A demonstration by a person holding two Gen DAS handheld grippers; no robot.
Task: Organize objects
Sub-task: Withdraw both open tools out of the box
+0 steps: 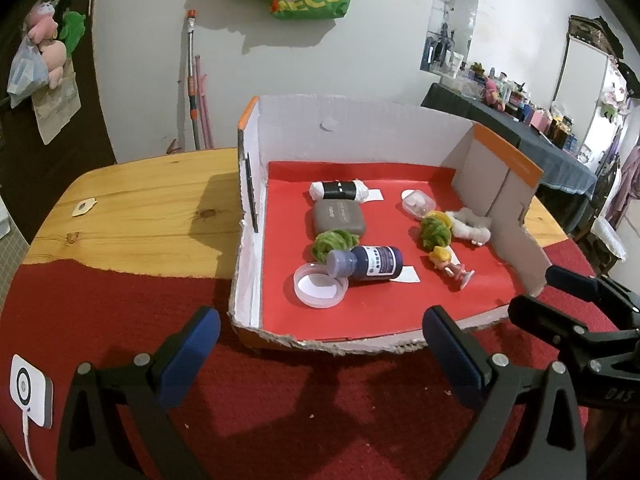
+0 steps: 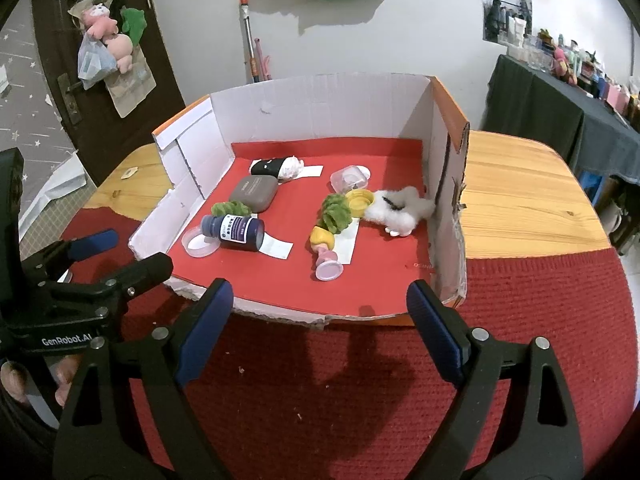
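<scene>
Cardboard box (image 1: 360, 128), red-lined, near wall cut low, sits on a red cloth (image 1: 120, 320) over a wooden table (image 1: 152, 208). Inside, left group: dark blue bottle (image 1: 370, 263) on its side, touching a clear lid (image 1: 320, 284), grey case (image 1: 339, 217) farther back. Right group: doll figure (image 1: 450, 265), green pompom (image 1: 435, 233), white fluff (image 1: 472, 224). Left gripper (image 1: 320, 348) and right gripper (image 2: 320, 320) both spread wide and empty, short of the box's near edge.
</scene>
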